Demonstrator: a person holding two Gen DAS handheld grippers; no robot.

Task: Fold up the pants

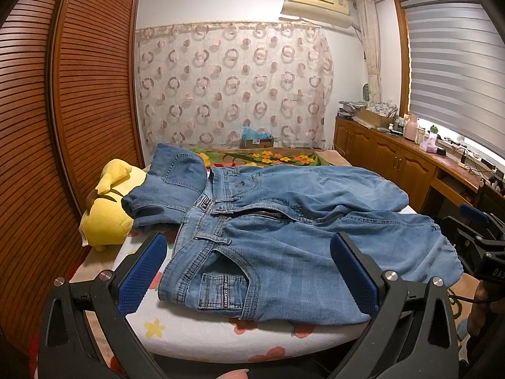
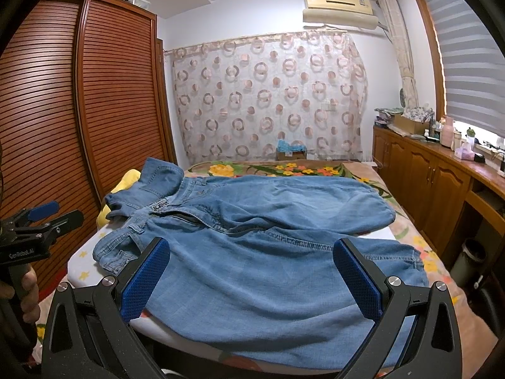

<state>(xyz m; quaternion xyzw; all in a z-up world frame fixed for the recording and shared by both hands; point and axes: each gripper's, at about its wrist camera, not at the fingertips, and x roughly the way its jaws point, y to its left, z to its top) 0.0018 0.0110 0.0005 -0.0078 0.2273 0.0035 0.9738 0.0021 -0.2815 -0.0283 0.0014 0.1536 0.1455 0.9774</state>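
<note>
The pants (image 1: pixel 284 221) are light-blue denim jeans, lying spread out on a bed, front side up. The waistband sits toward the left, with belt loops, a small dark label and a front pocket with a smaller coin pocket showing. The fly is unzipped, its dark zipper teeth visible. One part of the waist end is turned up at the far left, showing a back pocket and yoke seam. The two legs run rightward, side by side, the nearer one overlapping the bed's front edge. The fabric is rumpled with soft creases, not yet folded.
</note>
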